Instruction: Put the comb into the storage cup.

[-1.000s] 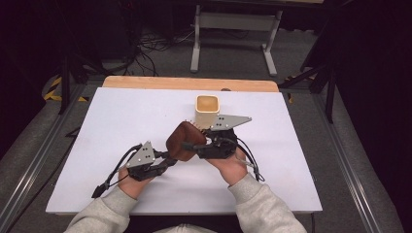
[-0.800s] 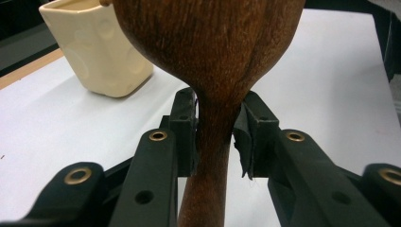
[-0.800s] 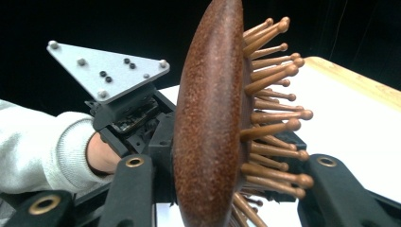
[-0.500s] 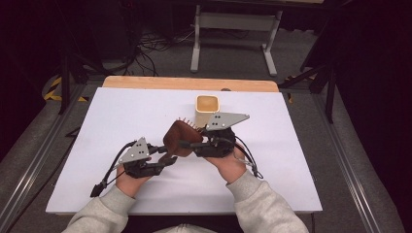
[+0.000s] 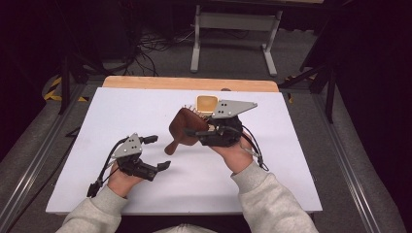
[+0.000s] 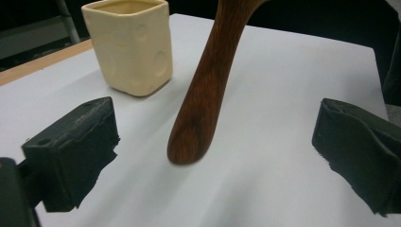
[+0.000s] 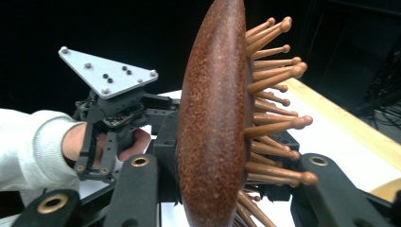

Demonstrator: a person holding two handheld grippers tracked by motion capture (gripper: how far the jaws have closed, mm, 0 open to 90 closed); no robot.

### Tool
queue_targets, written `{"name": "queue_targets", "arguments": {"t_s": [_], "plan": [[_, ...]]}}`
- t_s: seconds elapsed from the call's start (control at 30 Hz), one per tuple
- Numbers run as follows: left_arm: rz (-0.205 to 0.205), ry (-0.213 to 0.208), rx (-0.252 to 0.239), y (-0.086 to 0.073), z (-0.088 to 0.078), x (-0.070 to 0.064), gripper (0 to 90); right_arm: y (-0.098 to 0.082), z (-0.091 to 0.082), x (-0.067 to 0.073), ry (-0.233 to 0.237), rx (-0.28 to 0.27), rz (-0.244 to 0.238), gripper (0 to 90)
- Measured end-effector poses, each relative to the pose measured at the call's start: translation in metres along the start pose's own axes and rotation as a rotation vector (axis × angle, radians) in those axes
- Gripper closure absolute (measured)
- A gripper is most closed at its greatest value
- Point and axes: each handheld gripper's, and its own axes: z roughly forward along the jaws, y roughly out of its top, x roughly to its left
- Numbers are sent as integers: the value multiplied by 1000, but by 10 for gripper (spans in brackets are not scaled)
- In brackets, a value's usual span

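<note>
A brown wooden hairbrush (image 5: 180, 127) with wooden pins hangs over the middle of the white table (image 5: 121, 111). My right gripper (image 5: 193, 132) is shut on its head, which stands edge-on between the jaws in the right gripper view, pins (image 7: 274, 85) pointing right. The handle (image 6: 198, 94) slopes down, its tip just above the table. My left gripper (image 5: 159, 152) has just been opening and now stands open to the left of the brush. In the left gripper view the handle lies between its wide pads (image 6: 78, 142) without touching them. A cream square cup (image 5: 206, 104) stands upright behind the brush.
The cup (image 6: 130, 45) sits near the table's far edge, where a wooden strip (image 5: 189, 83) runs. Beyond it are a metal stand (image 5: 233, 29) and cables on the floor. The left hand (image 7: 75, 142) and its gripper's grey plate (image 7: 111, 73) face the right gripper's camera.
The left gripper has opened, let go of the brush handle and drawn back to the left. The right gripper has lifted the brush slightly.
</note>
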Motion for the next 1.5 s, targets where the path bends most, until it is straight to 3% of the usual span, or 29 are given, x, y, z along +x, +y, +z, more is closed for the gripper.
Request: {"name": "queue_targets", "arguments": {"t_s": [0.2, 0.33, 0.37, 0.53, 0.97, 1.5], "plan": [[0, 67, 4, -5, -13, 5, 5, 14, -7, -7, -23, -3, -16, 585], [5, 73, -5, -7, -18, 7, 4, 21, -10, -12, -38, -5, -20, 583], [-14, 66, -8, -8, -22, 8, 4, 23, -11, -13, -42, -7, -24, 583], [-21, 77, -9, -11, -28, 11, 4, 30, -15, -21, -58, -12, -20, 579], [-26, 121, -3, -21, -46, 21, 4, 45, -26, -44, -115, -41, 5, 574], [-51, 173, -26, -24, -55, 25, 4, 46, -42, -74, -271, -95, 43, 569]]}}
